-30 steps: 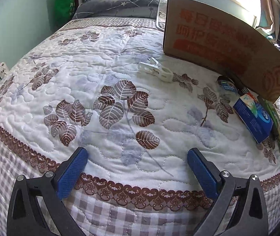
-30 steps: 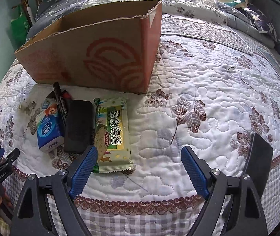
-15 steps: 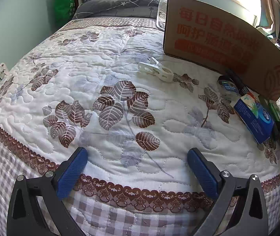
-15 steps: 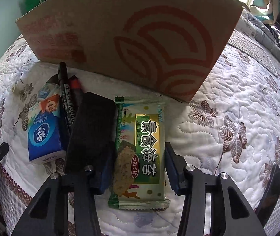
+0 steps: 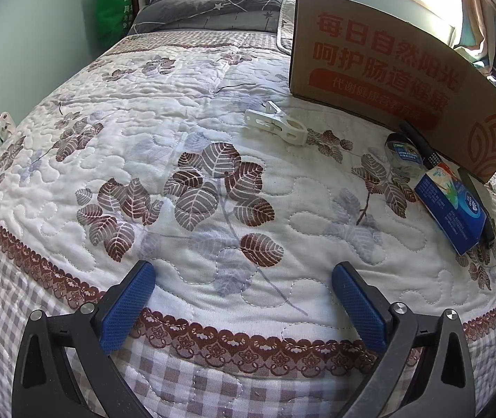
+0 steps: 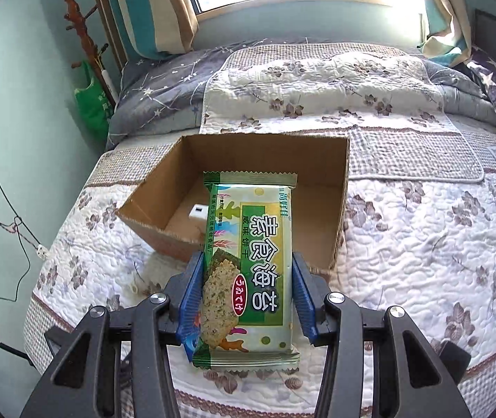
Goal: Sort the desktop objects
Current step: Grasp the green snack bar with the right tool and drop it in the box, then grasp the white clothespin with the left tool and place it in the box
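Snack pack [image 6: 248, 264] now gripped by right gripper [image 6: 248, 299] fingers, lifted off bed toward box [image 6: 338, 191]. Left gripper [image 5: 244, 299] fingers open, empty. One item nearly sorted.

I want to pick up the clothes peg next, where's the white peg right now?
In the left wrist view, the white clothes peg lies on the quilt, right of centre, just in front of the cardboard box's near left corner.

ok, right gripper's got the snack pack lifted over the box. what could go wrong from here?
1. The jaws of the right gripper pinch only the lower half of the green cracker packet; the slick wrapper may slip or crush.
2. Released early, it may hit the near wall of the cardboard box and fall outside.
3. It could land on the small white item inside.
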`<action>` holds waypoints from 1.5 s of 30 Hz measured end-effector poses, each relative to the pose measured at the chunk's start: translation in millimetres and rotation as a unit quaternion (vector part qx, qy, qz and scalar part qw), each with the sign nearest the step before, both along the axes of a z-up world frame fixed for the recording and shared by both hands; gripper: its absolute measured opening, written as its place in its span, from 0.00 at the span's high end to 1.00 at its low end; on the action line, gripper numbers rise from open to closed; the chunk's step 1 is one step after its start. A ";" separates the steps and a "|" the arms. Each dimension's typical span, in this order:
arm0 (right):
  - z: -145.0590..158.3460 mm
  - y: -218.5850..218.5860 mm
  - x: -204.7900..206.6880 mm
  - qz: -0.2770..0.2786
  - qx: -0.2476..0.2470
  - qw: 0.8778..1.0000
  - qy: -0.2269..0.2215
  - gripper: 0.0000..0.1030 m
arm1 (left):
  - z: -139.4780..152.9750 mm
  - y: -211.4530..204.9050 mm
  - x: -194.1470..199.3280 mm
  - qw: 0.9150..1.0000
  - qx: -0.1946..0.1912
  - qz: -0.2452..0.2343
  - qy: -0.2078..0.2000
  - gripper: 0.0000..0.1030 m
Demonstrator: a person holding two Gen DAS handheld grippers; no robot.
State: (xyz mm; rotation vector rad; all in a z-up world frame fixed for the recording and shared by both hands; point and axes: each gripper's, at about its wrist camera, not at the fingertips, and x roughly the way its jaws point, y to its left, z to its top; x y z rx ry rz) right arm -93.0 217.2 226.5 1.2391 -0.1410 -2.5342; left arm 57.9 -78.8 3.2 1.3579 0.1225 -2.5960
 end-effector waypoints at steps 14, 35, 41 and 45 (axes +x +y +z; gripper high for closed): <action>-106.6 -43.8 -131.5 -0.062 0.076 0.988 -0.121 0.53 | -0.3 0.0 -0.9 1.000 0.000 0.001 0.000 0.00; 5.6 9.9 40.5 -0.028 0.059 0.997 0.047 0.20 | 0.0 -0.7 -1.8 1.000 0.002 0.001 0.001 0.00; 8.6 41.6 132.2 -0.030 0.082 0.995 0.058 0.12 | 0.5 -0.7 -1.8 1.000 -0.001 0.001 -0.001 0.00; -1.7 53.6 158.3 -0.031 0.118 0.990 0.068 0.12 | 0.8 -1.8 -0.5 1.000 0.000 0.000 -0.008 0.00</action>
